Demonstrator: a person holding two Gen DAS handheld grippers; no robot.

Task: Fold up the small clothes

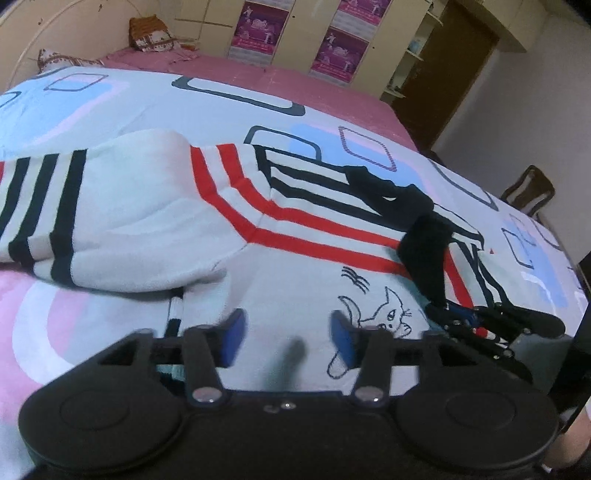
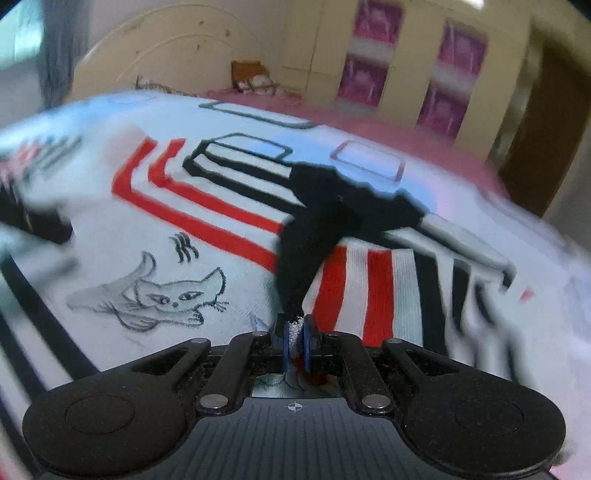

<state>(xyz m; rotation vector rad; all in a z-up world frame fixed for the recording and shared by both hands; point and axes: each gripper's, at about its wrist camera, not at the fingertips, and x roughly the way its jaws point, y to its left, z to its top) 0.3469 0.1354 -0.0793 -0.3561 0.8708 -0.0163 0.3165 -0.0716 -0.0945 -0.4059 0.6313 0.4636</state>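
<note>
A small white sweater (image 1: 280,258) with red and black stripes, a black collar (image 1: 424,229) and a drawn cat lies flat on the bed. One sleeve (image 1: 92,214) is folded across the body at the left. My left gripper (image 1: 288,334) is open and empty, low over the sweater's front by the cat drawing. My right gripper (image 2: 295,332) is shut on the sweater's edge (image 2: 295,326) beside the black collar (image 2: 325,206), lifting the striped cloth (image 2: 369,295). It also shows at the right in the left wrist view (image 1: 476,325).
The bed has a white quilt (image 1: 110,103) with blue and pink squares over a pink sheet (image 1: 295,85). Pillows (image 1: 151,35) lie at the headboard. Cupboards with pink posters (image 1: 258,26) and a brown door stand behind. A chair (image 1: 528,192) stands beyond the bed's right edge.
</note>
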